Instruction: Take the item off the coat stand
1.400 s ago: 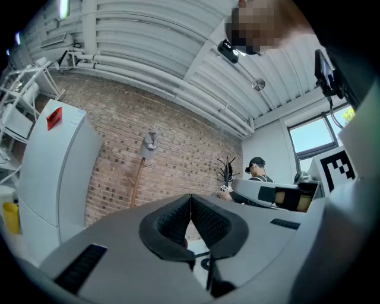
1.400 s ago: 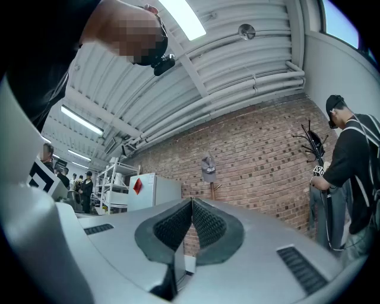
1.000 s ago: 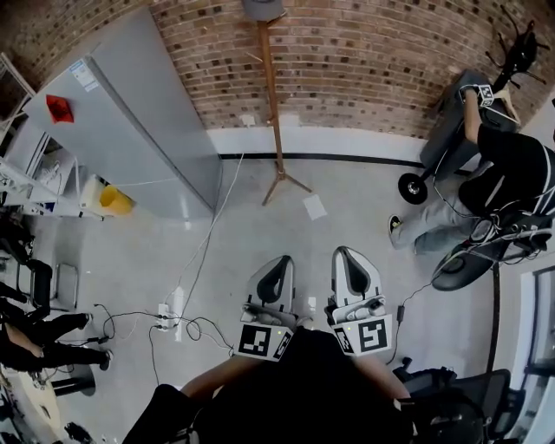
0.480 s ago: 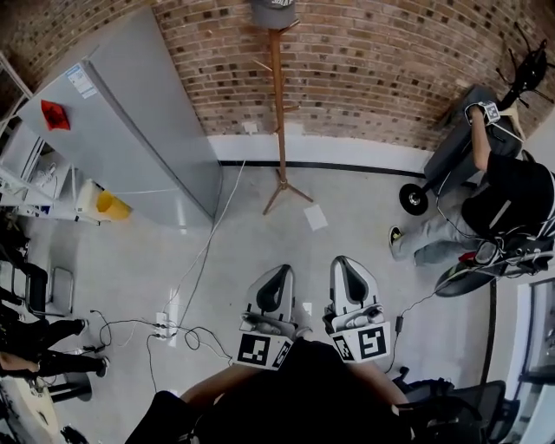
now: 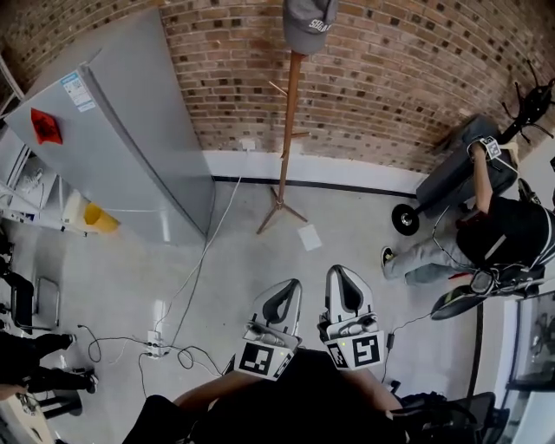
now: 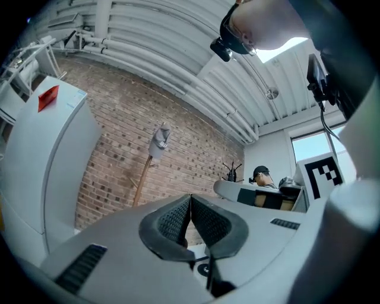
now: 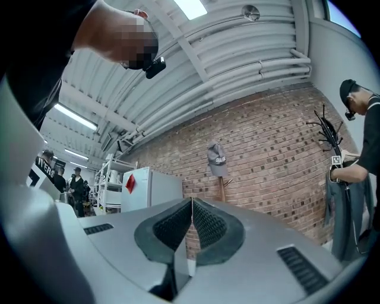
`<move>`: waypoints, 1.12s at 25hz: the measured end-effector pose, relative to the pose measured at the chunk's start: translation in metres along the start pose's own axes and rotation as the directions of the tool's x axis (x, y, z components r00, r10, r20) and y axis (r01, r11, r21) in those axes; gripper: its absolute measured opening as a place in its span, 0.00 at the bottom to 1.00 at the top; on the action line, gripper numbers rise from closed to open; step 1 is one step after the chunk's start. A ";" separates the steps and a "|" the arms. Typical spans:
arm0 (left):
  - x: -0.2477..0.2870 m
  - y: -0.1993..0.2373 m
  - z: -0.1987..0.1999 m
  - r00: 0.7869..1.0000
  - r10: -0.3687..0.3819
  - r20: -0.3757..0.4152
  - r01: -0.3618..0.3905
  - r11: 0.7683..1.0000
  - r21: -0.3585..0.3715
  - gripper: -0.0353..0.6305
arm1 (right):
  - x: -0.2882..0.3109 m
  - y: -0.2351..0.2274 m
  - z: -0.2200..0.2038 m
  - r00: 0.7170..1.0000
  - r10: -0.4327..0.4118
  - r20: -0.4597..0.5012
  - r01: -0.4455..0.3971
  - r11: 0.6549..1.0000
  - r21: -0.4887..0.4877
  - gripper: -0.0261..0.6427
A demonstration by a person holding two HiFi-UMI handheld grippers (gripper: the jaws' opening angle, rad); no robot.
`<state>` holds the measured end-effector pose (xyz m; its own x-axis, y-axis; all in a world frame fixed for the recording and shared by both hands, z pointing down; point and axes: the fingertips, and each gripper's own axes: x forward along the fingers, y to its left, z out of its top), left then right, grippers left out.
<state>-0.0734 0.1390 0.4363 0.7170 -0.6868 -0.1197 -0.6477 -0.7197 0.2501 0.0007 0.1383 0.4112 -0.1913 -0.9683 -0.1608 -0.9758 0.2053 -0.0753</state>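
Note:
A grey cap (image 5: 309,22) hangs on top of a wooden coat stand (image 5: 287,130) against the brick wall. It shows in the left gripper view as the cap (image 6: 160,140) on the stand (image 6: 142,180), and in the right gripper view as the cap (image 7: 217,158) above the pole (image 7: 219,189). My left gripper (image 5: 283,297) and right gripper (image 5: 346,286) are held close to my body, well short of the stand. Both are shut with nothing between the jaws, which meet edge to edge.
A grey fridge (image 5: 113,130) stands left of the stand. Cables and a power strip (image 5: 156,347) lie on the floor at left. A sheet of paper (image 5: 310,236) lies near the stand's feet. A seated person (image 5: 494,234) and a black rack (image 5: 529,100) are at right.
The view has tilted up, so more of the cap is in sight. The stand stands closer and further right. Both grippers stay shut.

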 end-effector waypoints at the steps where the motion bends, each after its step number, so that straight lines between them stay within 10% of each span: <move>1: 0.003 0.007 0.002 1.000 -0.006 0.002 0.006 1.000 -0.011 0.08 | 0.008 0.002 0.000 1.000 -0.004 -0.001 0.004 1.000 -0.004 0.07; 28: 0.154 0.140 0.029 0.995 0.094 0.040 -0.096 0.994 0.054 0.08 | 0.198 -0.062 -0.018 0.999 0.034 0.011 -0.035 0.999 0.018 0.07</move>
<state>-0.0607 -0.0701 0.4252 0.6419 -0.7551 -0.1336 -0.7266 -0.6546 0.2086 0.0216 -0.0688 0.4018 -0.2236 -0.9590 -0.1741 -0.9665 0.2412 -0.0875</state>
